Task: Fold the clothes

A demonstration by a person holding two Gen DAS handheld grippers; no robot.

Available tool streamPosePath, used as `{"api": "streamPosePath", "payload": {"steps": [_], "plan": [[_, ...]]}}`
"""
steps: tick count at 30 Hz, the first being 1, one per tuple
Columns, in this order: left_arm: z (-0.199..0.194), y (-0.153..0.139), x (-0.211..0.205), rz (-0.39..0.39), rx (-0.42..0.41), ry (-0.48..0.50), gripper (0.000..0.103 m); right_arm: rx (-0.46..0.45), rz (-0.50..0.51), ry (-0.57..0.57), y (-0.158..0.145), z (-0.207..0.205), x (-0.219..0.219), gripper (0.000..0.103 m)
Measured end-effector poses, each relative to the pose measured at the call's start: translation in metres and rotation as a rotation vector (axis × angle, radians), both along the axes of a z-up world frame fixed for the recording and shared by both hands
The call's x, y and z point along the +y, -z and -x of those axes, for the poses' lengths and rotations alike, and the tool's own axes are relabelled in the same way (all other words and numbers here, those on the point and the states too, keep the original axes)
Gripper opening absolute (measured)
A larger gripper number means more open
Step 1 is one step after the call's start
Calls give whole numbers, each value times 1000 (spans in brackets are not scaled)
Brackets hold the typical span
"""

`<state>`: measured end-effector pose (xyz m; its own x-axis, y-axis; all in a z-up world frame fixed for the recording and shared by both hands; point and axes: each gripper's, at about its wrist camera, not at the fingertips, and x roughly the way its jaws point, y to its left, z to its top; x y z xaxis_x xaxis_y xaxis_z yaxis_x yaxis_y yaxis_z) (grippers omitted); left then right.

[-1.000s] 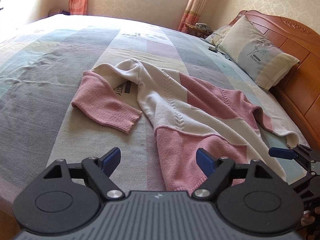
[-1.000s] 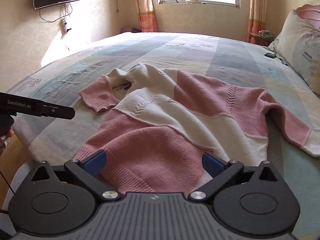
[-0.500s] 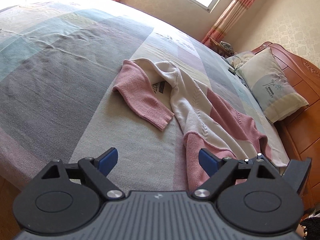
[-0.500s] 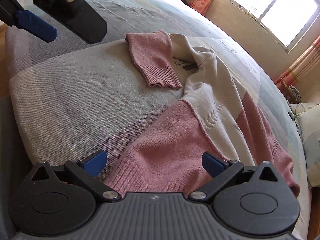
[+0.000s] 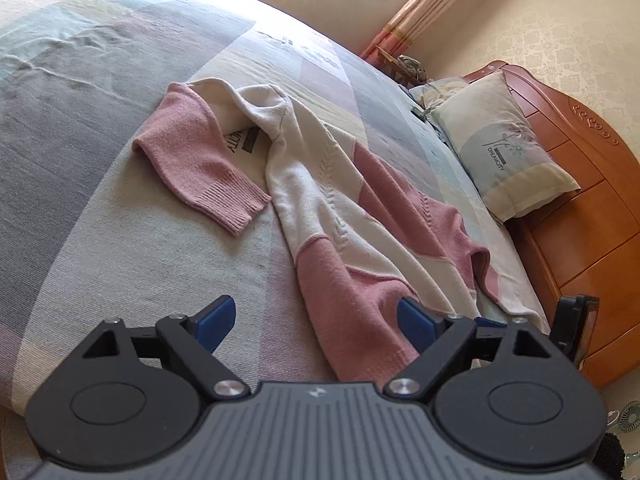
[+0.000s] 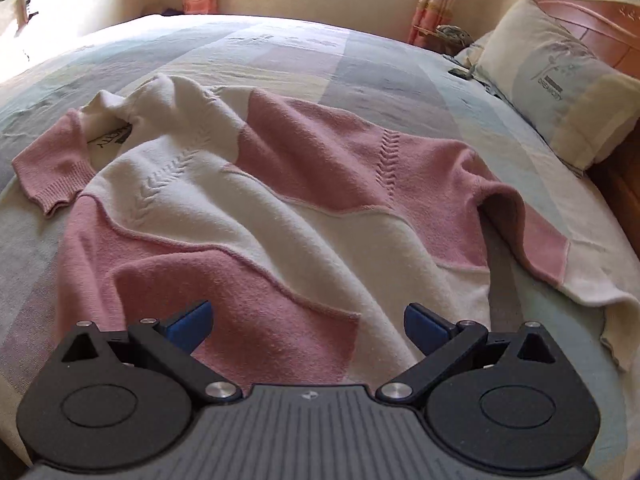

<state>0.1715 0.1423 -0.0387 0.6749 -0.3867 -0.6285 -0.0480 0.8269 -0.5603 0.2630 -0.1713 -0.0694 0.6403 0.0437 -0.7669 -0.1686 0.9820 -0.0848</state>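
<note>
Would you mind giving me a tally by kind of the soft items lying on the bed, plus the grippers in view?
Sweaters: 1, the pink and cream sweater, spread out on the bed
Pillows: 2, the front pillow and a second pillow partly hidden behind it
Grippers: 2, left gripper and right gripper, both open
Total: 5

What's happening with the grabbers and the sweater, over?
Left gripper and right gripper open, empty. Pink-and-cream knit sweater spread unfolded on striped bedspread. Nothing blocking it.
</note>
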Motion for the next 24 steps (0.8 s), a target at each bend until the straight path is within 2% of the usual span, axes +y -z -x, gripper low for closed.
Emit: {"api": "streamPosePath", "payload": {"steps": [4,9,12,14,21,24], "plan": [[-11,14,-14,67,42,20,88,32,-156,64,8,6,-46,103],[-14,26,-19,68,103,-24,88,20,-340,24,4,38,-72,103],[-12,25,-15,73,111,-58,88,-6,-425,-57,-8,55,-67,103],[-9,19,-10,70,101,-90,88,-27,-404,-135,-18,59,-49,103],[6,3,13,110,63,-167,88,-60,-247,-422,-39,56,56,103],[10,1,22,117,59,-175,88,-80,-124,-503,-32,56,103,103]]}}
